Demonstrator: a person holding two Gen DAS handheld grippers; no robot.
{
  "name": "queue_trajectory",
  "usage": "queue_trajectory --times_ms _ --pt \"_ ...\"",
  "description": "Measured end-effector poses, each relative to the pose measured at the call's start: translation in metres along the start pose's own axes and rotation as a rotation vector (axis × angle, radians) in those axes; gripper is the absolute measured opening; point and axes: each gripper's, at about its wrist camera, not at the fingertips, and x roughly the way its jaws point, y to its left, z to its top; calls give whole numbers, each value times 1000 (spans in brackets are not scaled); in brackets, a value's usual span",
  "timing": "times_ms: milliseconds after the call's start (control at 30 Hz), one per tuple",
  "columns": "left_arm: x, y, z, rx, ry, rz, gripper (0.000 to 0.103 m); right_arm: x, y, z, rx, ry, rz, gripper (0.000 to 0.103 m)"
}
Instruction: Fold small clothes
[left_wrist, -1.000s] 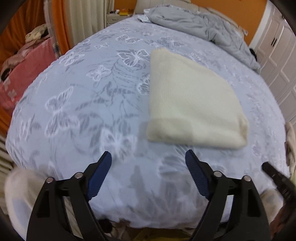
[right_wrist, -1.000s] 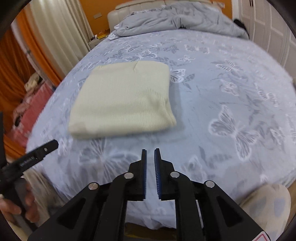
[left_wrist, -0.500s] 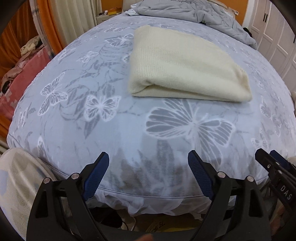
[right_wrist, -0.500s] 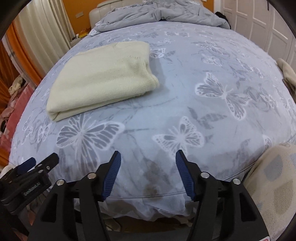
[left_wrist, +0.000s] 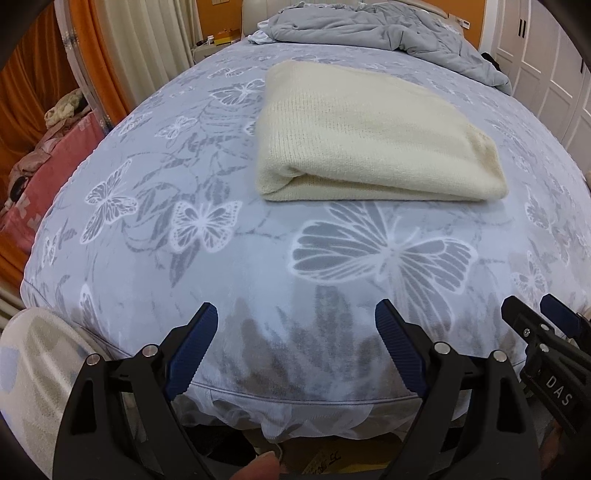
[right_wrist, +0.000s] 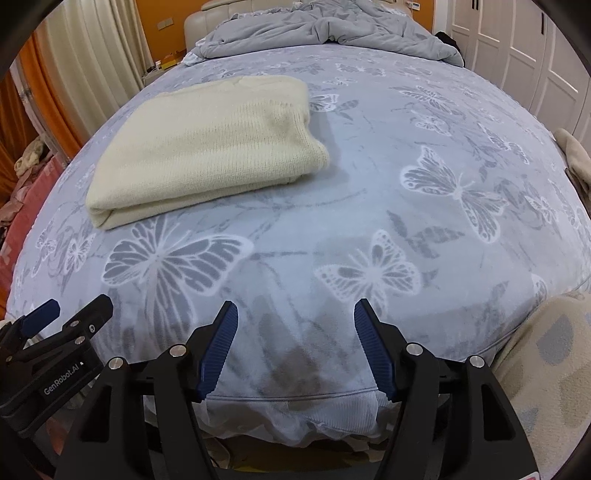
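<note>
Jaws of left gripper (left_wrist: 295, 325) and right gripper (right_wrist: 295, 321) gape empty at bed edge (left_wrist: 295, 397), seemingly clear of folded sweater (left_wrist: 369, 136).

bare bedspread (left_wrist: 258, 266) before folded knit (left_wrist: 369, 140)

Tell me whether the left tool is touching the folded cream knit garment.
Apart. The left wrist view shows the left tool open and empty at the bed's near edge, with bare butterfly-print bedspread separating it from the folded cream knit garment.
</note>
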Motion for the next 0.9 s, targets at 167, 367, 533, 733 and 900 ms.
queue_trajectory --times_ms 167,367,533,733,900 --pt "1 -1 0 10 -3 5 85 0 2 -1 -3 -2 -4 63" --pt "2 -5 0 30 -8 13 85 1 4 -3 -10 -15 -12 63" --pt "1 -9 0 44 -11 17 84 0 9 -5 -22 -27 -11 63" --pt "2 -13 0 58 -10 15 84 -1 12 -5 -26 -28 0 63" --pt "3 -18 0 72 -16 18 84 -1 13 -5 -34 -29 10 64"
